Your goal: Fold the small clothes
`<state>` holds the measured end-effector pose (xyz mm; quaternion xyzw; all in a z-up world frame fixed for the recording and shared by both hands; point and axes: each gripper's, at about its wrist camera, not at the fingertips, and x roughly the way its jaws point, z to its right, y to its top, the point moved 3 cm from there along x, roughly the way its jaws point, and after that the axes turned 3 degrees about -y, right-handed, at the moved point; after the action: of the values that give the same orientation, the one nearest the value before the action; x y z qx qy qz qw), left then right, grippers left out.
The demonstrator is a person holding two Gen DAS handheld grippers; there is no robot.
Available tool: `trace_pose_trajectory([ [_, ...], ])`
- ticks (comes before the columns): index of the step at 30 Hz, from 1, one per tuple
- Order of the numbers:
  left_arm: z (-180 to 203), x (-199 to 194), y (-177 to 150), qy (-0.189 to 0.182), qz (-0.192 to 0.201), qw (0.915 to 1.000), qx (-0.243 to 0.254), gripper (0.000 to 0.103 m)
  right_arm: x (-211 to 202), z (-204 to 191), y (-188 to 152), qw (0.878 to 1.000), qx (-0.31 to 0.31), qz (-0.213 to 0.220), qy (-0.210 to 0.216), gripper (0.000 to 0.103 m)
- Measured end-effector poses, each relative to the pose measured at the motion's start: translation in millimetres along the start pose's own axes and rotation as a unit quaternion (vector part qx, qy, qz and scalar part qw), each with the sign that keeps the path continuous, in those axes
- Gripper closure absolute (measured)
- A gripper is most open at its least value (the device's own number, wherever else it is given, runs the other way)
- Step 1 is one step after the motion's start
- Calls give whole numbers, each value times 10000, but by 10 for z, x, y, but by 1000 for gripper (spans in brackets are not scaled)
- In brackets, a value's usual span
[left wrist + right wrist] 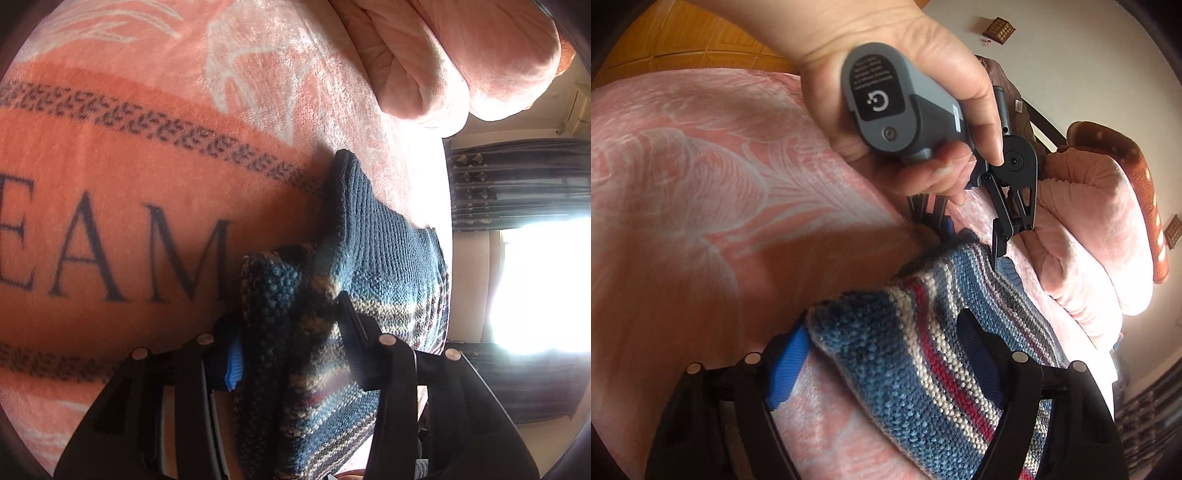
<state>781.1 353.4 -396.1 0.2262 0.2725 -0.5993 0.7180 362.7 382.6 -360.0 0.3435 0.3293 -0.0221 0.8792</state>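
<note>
The striped knit [923,354] lies bunched on the pink blanket [701,192], and both grippers have hold of it at opposite ends. The right gripper [882,350] has its fingers spread fairly wide, the blue pad [786,365] on one side touching the knit's rounded edge and the dark finger [979,354] on the other pressing into the stripes, so a thick fold of wool fills the gap between them. Beyond the knit's far end a hand [912,92] wraps a grey handle [886,103], and below it the left gripper [971,243] comes down onto the far edge of the knit; from this side its tips meet the wool close together. Seen from its own camera, the left gripper [291,339] pinches a bulky bundle of the knit [369,251], with the blue pad [234,363] against one flank and the black finger [351,332] against the other, both sunk into the wool. The knit trails away from these fingers across the blanket [110,166], beside the large dark letters [110,251] printed on it.
</note>
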Motion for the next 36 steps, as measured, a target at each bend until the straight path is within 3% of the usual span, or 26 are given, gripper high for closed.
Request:
trace_pose_trajectory([
  [5, 88, 22, 20, 158, -58, 9999, -30, 78, 92, 156, 16, 9986, 442, -175, 222, 58],
  [12, 210, -2, 43, 344, -98, 9994, -6, 81, 39, 360, 19, 9937, 936, -208, 573, 73],
  [36, 1030, -215, 39, 847, -57, 9955, 426, 83, -492, 1103, 129, 9798, 1871, 138, 699, 81],
])
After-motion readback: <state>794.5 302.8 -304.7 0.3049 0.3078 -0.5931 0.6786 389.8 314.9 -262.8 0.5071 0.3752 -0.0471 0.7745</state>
